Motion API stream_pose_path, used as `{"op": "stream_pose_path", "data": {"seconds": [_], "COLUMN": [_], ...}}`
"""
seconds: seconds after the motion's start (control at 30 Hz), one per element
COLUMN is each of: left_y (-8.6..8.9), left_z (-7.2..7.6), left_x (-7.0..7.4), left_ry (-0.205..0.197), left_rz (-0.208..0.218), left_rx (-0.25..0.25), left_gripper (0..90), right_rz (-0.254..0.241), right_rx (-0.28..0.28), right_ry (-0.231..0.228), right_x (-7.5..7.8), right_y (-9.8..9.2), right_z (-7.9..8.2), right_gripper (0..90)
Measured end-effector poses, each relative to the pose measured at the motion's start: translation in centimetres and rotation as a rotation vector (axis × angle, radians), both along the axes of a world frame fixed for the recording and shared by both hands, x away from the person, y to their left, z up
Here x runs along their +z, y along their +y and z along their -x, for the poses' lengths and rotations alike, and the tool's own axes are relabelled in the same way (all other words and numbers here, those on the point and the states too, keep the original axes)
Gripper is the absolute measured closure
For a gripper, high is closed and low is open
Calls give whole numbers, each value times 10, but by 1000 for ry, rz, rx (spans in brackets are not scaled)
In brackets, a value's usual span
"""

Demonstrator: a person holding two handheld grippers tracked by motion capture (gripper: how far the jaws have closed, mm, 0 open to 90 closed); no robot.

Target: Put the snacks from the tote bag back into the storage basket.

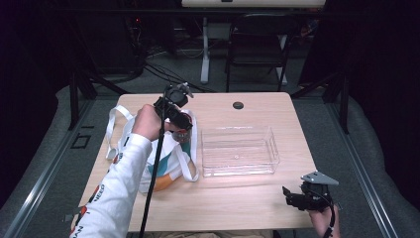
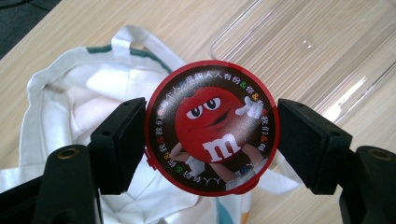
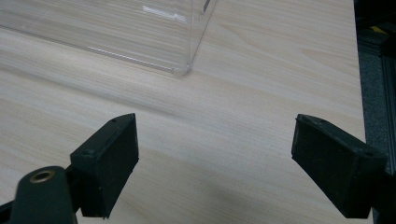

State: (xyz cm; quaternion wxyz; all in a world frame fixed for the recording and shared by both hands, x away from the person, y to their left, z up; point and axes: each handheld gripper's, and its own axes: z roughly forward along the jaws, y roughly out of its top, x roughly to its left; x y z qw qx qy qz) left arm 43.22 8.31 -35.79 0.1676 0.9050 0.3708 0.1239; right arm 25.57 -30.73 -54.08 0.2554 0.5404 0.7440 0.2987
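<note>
At a pale wooden table (image 1: 223,203), a person in a white printed sleeve (image 1: 116,191) works a hand-held gripper in each hand. At the table's 9 o'clock side lies a white tote bag (image 1: 171,161), its straps splayed, its lower part covered by the sleeve in the high view and cut off at the frame edge in the left gripper view. Above the bag, the left gripper (image 1: 182,130) is clamped on a round candy container (image 2: 212,127) — both black pads press its red rim from opposite sides. The lid faces straight into the left gripper view's camera, showing a red cartoon character with a white "m" and a ring of small lettering too fine to read. The container's body is hidden behind that lid, so its long axis runs away from the lens, along the jaws; from the high view the container (image 1: 182,135) is a small dark-red blur, and its tilt cannot be told. At the table's centre, toward 3 o'clock of the bag, stands a clear plastic bin (image 1: 240,151), apart from the container. At the 5 o'clock corner, the right gripper (image 3: 215,163) hovers over bare wood, jaws wide apart with nothing between them — one corner of the bin (image 3: 182,70) sits at their 11 o'clock.
</note>
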Motion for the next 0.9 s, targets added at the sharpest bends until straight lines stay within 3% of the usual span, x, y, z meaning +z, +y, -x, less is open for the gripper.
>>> {"op": "stream_pose_path", "data": {"seconds": [0.37, 0.9], "left_y": [-36, -77], "left_z": [-3, -5], "left_x": [-3, -22], "left_ry": [18, 60], "left_rz": [-13, 12], "left_rx": [-72, -138], "left_gripper": [272, 272], "right_rz": [-2, -6], "right_rx": [2, 2], "right_ry": [-4, -5], "right_x": [0, 0], "right_y": [0, 0], "right_z": [0, 0], "right_gripper": [144, 144]}}
